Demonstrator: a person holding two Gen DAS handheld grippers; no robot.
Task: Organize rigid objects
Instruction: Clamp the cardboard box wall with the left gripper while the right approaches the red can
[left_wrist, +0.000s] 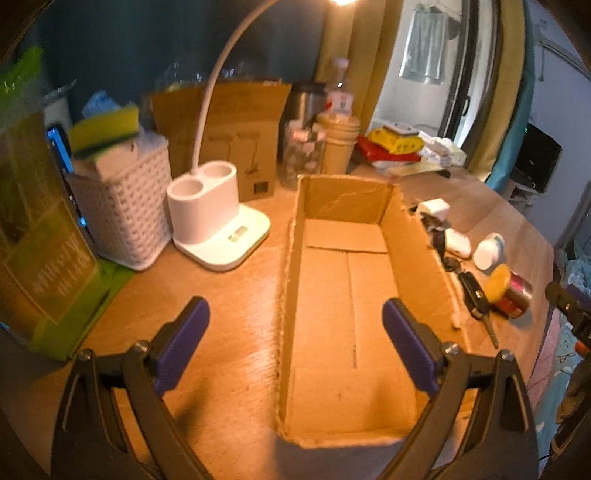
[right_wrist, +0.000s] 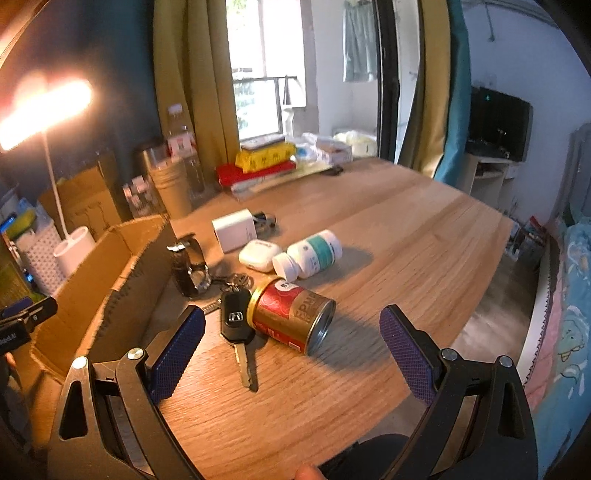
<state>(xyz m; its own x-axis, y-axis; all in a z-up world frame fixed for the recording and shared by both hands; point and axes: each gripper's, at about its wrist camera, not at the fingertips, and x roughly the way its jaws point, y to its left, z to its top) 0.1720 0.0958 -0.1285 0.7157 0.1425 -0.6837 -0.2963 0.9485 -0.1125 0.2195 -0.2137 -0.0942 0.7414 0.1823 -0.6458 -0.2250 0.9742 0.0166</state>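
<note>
An open cardboard box (left_wrist: 343, 325) (right_wrist: 92, 273) lies on the wooden table with nothing inside. My left gripper (left_wrist: 295, 328) hovers open over its near left wall. To the box's right lie a red and gold can (right_wrist: 291, 317) (left_wrist: 511, 291) on its side, a car key (right_wrist: 236, 325) (left_wrist: 476, 295), a white pill bottle (right_wrist: 314, 254) (left_wrist: 489, 251), a white earbud case (right_wrist: 260, 254) (left_wrist: 458, 242), a white charger cube (right_wrist: 234, 229) (left_wrist: 434, 208) and a wristwatch (right_wrist: 190, 266). My right gripper (right_wrist: 291, 339) is open just in front of the can and key, holding nothing.
A white desk lamp base (left_wrist: 218, 218), a white woven basket (left_wrist: 122, 210) with a sponge, a green carton (left_wrist: 37, 229) and an upright cardboard piece (left_wrist: 229, 125) stand left of the box. Jars and a bottle (right_wrist: 173, 177) and stacked packets (right_wrist: 262, 162) sit at the back. The table edge (right_wrist: 491, 306) runs on the right.
</note>
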